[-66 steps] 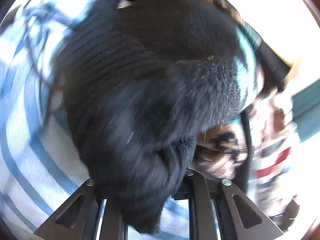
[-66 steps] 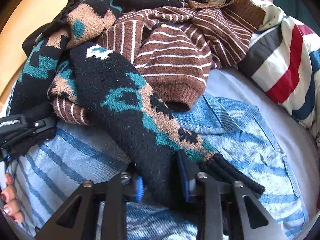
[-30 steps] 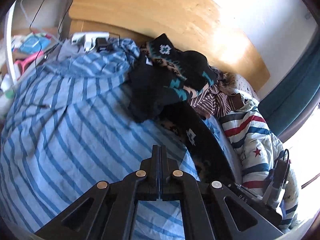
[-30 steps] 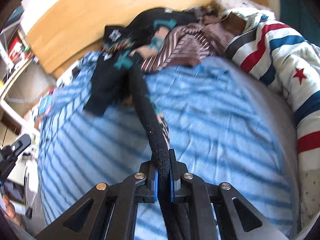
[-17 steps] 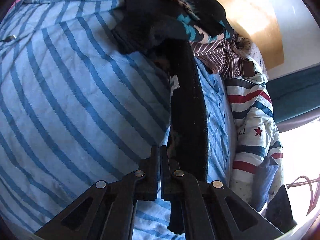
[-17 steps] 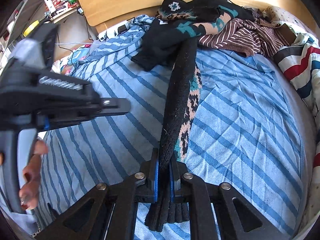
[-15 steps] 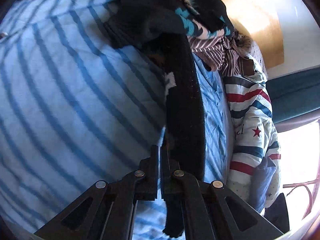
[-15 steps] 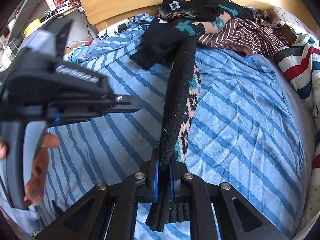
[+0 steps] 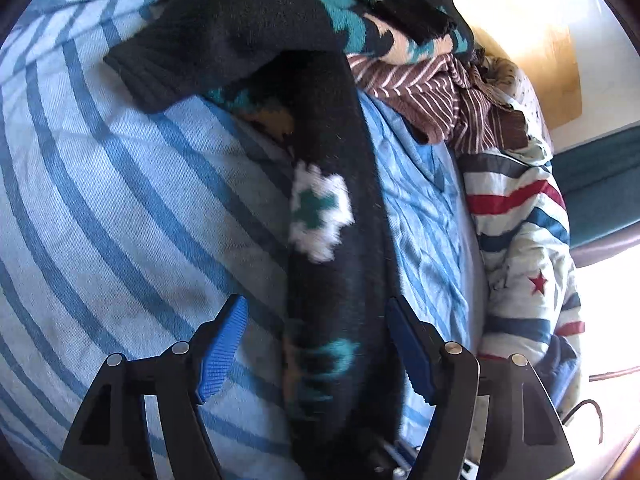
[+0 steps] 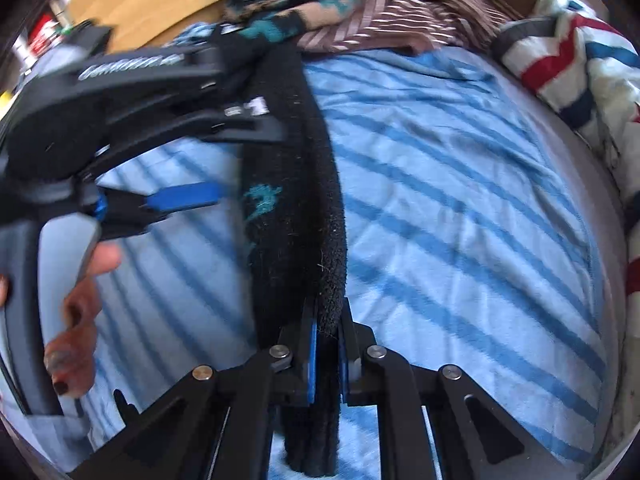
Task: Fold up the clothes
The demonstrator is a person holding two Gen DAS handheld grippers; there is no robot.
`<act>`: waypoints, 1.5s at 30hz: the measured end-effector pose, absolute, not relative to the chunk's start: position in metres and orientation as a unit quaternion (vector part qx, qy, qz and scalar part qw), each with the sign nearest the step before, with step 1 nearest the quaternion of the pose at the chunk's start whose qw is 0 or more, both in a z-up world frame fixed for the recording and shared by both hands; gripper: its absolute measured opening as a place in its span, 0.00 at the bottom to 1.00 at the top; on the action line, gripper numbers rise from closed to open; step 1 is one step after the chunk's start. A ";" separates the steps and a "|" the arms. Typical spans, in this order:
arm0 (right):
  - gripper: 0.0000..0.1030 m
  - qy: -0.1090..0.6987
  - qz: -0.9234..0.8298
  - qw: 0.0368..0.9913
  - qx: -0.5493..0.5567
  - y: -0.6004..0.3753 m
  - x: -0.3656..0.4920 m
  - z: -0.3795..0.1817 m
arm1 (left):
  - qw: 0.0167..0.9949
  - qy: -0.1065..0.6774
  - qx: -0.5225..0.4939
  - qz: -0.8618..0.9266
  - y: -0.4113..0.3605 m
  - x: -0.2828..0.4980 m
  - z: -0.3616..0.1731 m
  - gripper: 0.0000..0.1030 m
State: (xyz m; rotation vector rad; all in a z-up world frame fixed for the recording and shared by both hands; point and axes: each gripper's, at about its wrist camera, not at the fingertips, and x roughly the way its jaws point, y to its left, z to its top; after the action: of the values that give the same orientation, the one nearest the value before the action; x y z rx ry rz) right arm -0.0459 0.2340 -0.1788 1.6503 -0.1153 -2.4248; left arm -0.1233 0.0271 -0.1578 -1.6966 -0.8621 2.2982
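Both tongs are on one long sleeve. My right tongs (image 10: pixel 326 354) pinch tight on the end of the black sweater sleeve (image 10: pixel 294 208), right by its cuff. My left tongs (image 9: pixel 316 354) have just been opening, and now they stand wide, one on each side of the same sleeve, but the blue pads (image 9: pixel 222 350) do not press on it. The sleeve runs in a straight line from my tongs up the middle of the bed (image 10: pixel 460 208), over the blue striped sheet, to the head end. The rest of the black sweater (image 9: pixel 248 32) lies there in a heap, on top of a brown striped top (image 9: pixel 444 92). I think I am pulling the sweater out of the heap so I can lay it flat. Next my left tongs need to close on the sleeve higher up. The sweater's body is bunched, so I cannot tell its shape. The right picture is blurry, and the cuff dips out of sight below my right tongs.
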 end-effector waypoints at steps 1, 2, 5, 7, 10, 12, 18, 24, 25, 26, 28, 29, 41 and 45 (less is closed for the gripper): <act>0.09 -0.044 -0.822 0.097 0.559 0.240 -0.049 -0.179 | 0.081 -0.294 -0.573 0.761 0.029 -0.126 -0.162 0.70; 0.09 -0.054 -0.821 0.098 0.560 0.246 -0.050 -0.180 | 0.082 -0.301 -0.580 0.753 0.031 -0.129 -0.167 0.70; 0.09 -0.081 -0.820 0.114 0.555 0.257 -0.049 -0.174 | 0.085 -0.312 -0.589 0.740 0.038 -0.137 -0.177 0.70; 0.09 -0.074 -0.824 0.124 0.547 0.255 -0.046 -0.168 | 0.092 -0.317 -0.590 0.737 0.044 -0.138 -0.181 0.70; 0.10 -0.044 -0.831 0.111 0.543 0.253 -0.049 -0.164 | 0.103 -0.311 -0.590 0.738 0.052 -0.138 -0.184 0.51; 0.15 -0.036 -0.829 0.089 0.551 0.254 -0.055 -0.168 | 0.094 -0.288 -0.597 0.743 0.054 -0.136 -0.186 0.10; 0.46 -0.110 -0.820 0.042 0.560 0.285 -0.061 -0.166 | 0.093 -0.301 -0.581 0.750 0.038 -0.120 -0.184 0.10; 0.59 -0.129 -0.819 0.041 0.558 0.292 -0.098 -0.156 | 0.084 -0.315 -0.565 0.758 0.018 -0.104 -0.180 0.10; 0.62 -0.129 -0.818 0.050 0.558 0.285 -0.109 -0.155 | 0.083 -0.317 -0.563 0.758 0.015 -0.102 -0.179 0.10; 0.63 -0.130 -0.818 0.059 0.558 0.278 -0.119 -0.154 | 0.081 -0.315 -0.563 0.759 0.012 -0.101 -0.178 0.10; 0.69 -0.138 -0.817 0.084 0.553 0.260 -0.140 -0.154 | 0.078 -0.308 -0.562 0.764 0.010 -0.099 -0.175 0.10; 0.77 -0.139 -0.815 0.097 0.554 0.248 -0.151 -0.154 | 0.078 -0.303 -0.562 0.766 0.010 -0.099 -0.174 0.10; 0.21 -0.088 -0.770 0.122 0.620 0.152 -0.222 -0.198 | 0.051 -0.254 -0.559 0.787 -0.011 -0.087 -0.163 0.10; 0.16 -0.060 -0.797 0.112 0.590 0.156 -0.184 -0.191 | 0.029 -0.218 -0.563 0.797 -0.010 -0.070 -0.161 0.10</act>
State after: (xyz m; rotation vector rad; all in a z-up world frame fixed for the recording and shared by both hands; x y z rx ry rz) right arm -0.1840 0.1565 -0.1912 1.7317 -0.1760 -2.3413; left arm -0.0701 -0.0103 -0.1608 -1.7361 -0.6727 2.4582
